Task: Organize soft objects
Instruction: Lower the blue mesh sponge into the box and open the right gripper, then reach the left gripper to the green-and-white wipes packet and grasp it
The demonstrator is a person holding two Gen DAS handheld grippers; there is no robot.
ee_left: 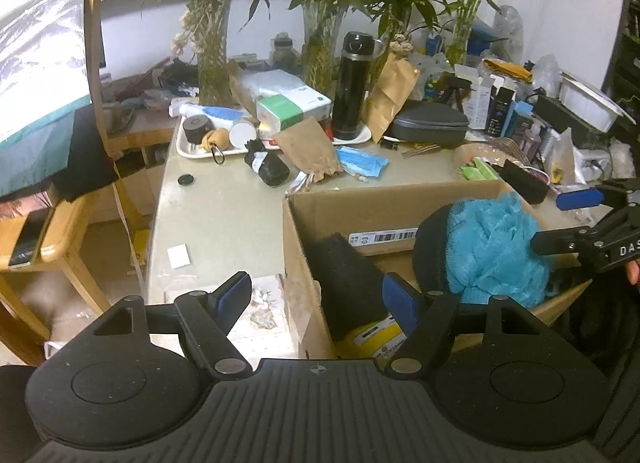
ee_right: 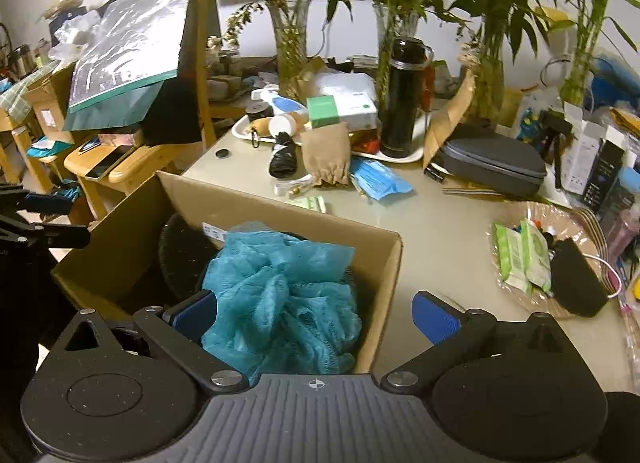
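While my right gripper hangs over the near right corner of the box, its jaws stand wide apart and grasp nothing. The blue loofah lies just ahead of it inside the box; the left pad sits right beside the mesh, though I cannot tell whether it touches, and the right pad is outside the box wall, over the table. Behind the loofah a dark round thing leans on the far wall. Off to my right lies a plate with green packets and a black pouch. Farther ahead are a brown bag, blue masks and a grey case; beyond them, a black flask on a tray and the vases of plants.

My left gripper is also released, jaws parted and empty, straddling the box's left wall: one pad over the table, the other inside. Just ahead of that inner pad stands a black block, with a yellow item below it. To the right of it the loofah rests against the dark round thing, and the right gripper reaches in from the right edge, apart from the mesh.
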